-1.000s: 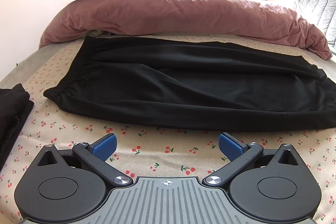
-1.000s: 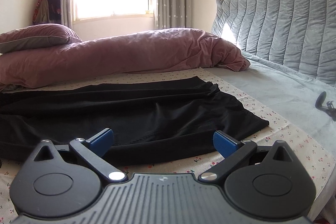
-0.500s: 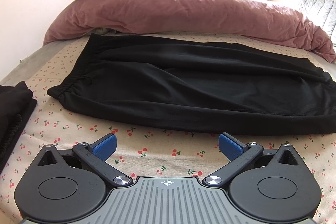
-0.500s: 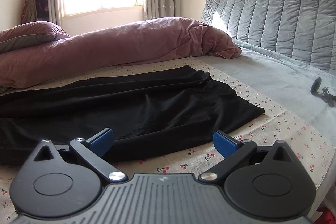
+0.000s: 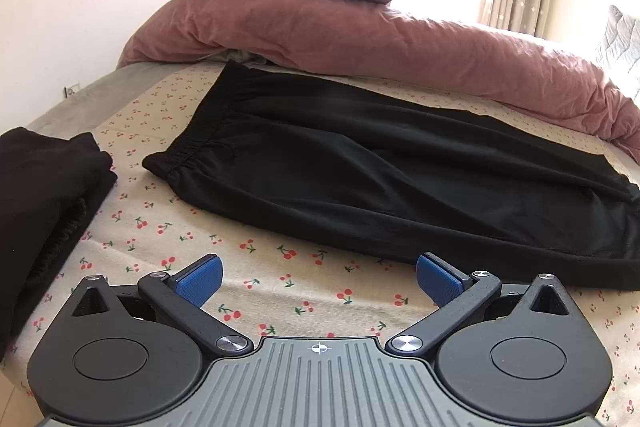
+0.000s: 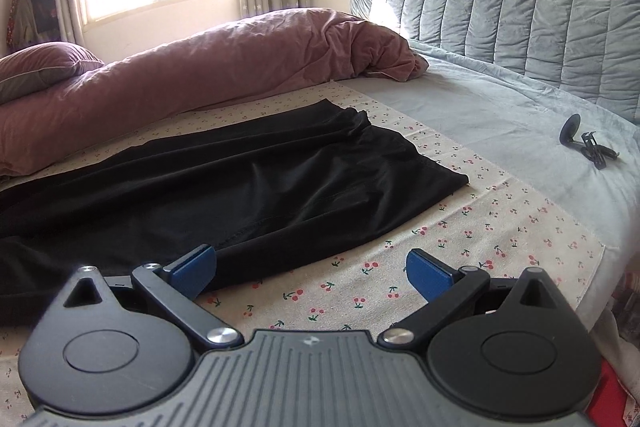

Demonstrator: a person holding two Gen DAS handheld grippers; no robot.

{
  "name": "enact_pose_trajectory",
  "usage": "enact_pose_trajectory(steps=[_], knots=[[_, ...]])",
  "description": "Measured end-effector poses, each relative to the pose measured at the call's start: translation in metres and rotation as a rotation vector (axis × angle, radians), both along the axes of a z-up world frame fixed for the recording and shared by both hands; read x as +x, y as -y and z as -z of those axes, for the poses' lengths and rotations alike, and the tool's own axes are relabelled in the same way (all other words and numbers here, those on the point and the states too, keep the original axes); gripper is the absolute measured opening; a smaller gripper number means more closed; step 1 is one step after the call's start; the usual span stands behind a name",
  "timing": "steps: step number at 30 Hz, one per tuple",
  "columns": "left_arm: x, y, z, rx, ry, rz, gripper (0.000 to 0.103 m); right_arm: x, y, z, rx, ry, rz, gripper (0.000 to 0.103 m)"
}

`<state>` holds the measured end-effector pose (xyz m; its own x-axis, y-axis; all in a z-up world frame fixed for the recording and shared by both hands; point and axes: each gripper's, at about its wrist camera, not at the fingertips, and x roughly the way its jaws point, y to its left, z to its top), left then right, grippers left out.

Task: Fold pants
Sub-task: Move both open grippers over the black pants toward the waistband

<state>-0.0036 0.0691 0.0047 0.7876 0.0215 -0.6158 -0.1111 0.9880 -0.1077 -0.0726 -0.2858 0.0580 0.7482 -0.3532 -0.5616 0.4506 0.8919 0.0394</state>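
Pants (image 5: 400, 179) lie flat on the cherry-print sheet (image 5: 280, 279), long axis crosswise ahead of both claws: waistband toward the left claw (image 5: 318, 281), leg hems toward the right claw (image 6: 310, 273). Both claws gape wide, holding nothing. No containers show.

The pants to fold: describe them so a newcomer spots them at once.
On the cherry-print sheet, in front of the long pink duvet, lie the spread-out black pants, elastic waistband to the left, leg hems to the right. Unlike the black folded garment at the far left, they lie flat and full length.
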Motion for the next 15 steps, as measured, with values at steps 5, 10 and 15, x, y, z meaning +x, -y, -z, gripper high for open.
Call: enact_pose_trajectory(steps=[5, 10, 15], knots=[[-0.001, -0.023, -0.004, -0.013, -0.002, -0.021, 0.103, -0.015, -0.006, -0.022, 0.123, -0.009, -0.005, 0.098], [0.004, -0.04, -0.01, -0.045, 0.009, -0.03, 0.103, -0.043, -0.032, -0.052, 0.141, 0.038, -0.122, 0.098], [0.011, -0.051, -0.01, -0.101, 0.008, -0.046, 0.103, -0.019, -0.007, -0.048, 0.221, 0.012, -0.102, 0.098]])
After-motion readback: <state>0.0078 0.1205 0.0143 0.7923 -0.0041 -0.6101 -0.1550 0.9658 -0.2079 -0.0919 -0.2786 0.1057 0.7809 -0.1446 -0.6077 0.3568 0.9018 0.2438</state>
